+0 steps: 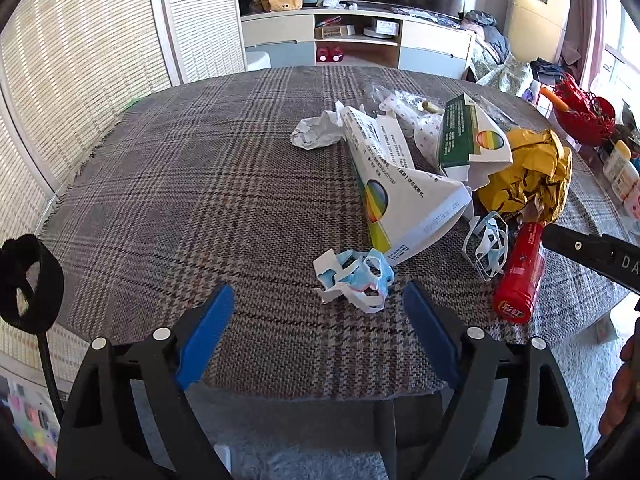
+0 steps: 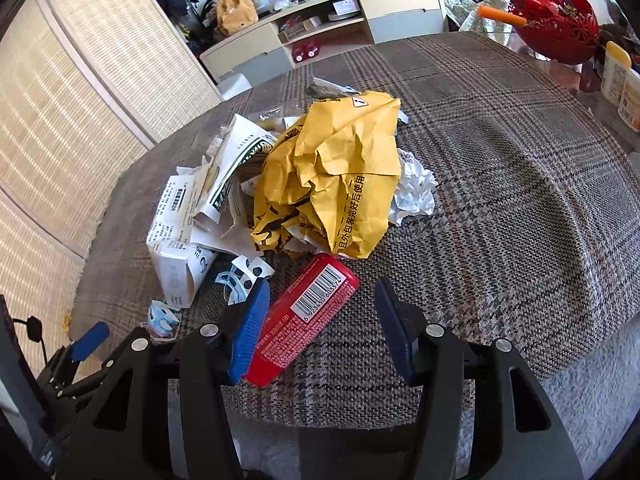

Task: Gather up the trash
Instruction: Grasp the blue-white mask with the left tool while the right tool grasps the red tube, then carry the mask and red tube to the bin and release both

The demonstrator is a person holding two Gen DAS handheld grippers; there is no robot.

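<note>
- Daylight enters from a window (image 1: 624, 64) at the right, overexposed in the left wrist view.
- The tabletop (image 1: 200, 184) is evenly bright and sharp.
- Fisheye bending curves the edges; the corners are black.
- Under the tabletop lies shadow.

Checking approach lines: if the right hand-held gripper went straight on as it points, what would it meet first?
Probably the red tube, lying between the open right hand-held gripper's fingers; beyond it, the crumpled yellow bag. Depth is uncertain.
</note>
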